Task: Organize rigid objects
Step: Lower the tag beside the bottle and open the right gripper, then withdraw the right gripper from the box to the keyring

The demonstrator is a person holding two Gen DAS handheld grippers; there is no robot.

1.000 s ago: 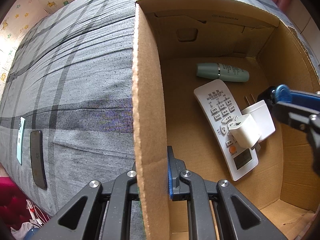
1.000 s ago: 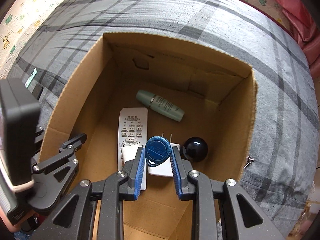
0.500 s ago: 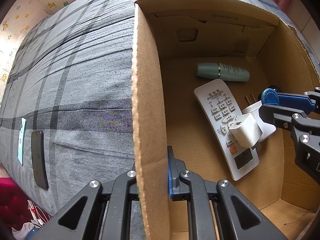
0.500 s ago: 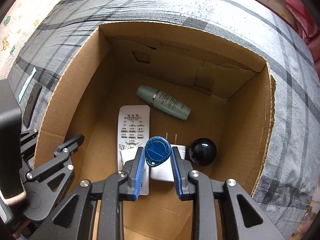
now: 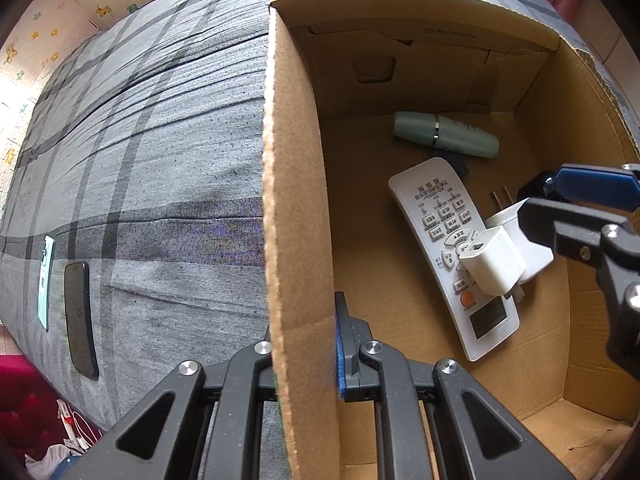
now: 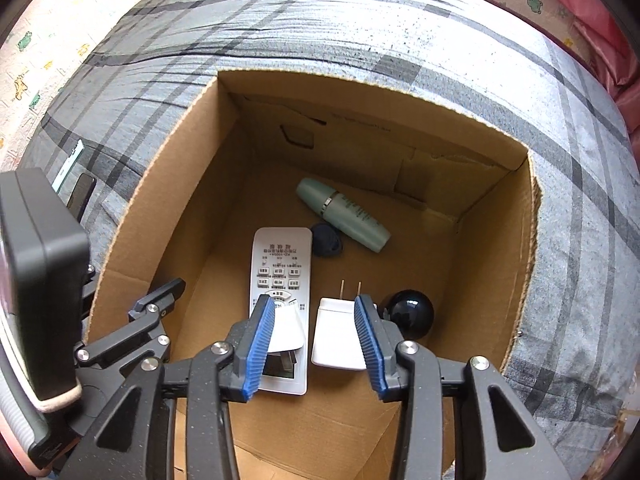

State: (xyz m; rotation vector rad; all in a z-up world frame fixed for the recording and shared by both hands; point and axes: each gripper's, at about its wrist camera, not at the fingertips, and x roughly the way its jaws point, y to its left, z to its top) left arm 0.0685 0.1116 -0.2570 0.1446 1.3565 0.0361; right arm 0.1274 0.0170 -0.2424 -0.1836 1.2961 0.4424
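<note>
Right gripper (image 6: 315,336) jaws opening, empty; left gripper (image 5: 304,352) jaws pinch the box wall (image 5: 296,216).

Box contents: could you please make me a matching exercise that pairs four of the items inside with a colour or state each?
Things:
1. bottle
2. remote control
3. ball
4. plug

Colour or state:
A. shiny black
B. pale green
C. small charger lying on it
D. two metal prongs showing

Pairs: 1-B, 2-C, 3-A, 4-D
</note>
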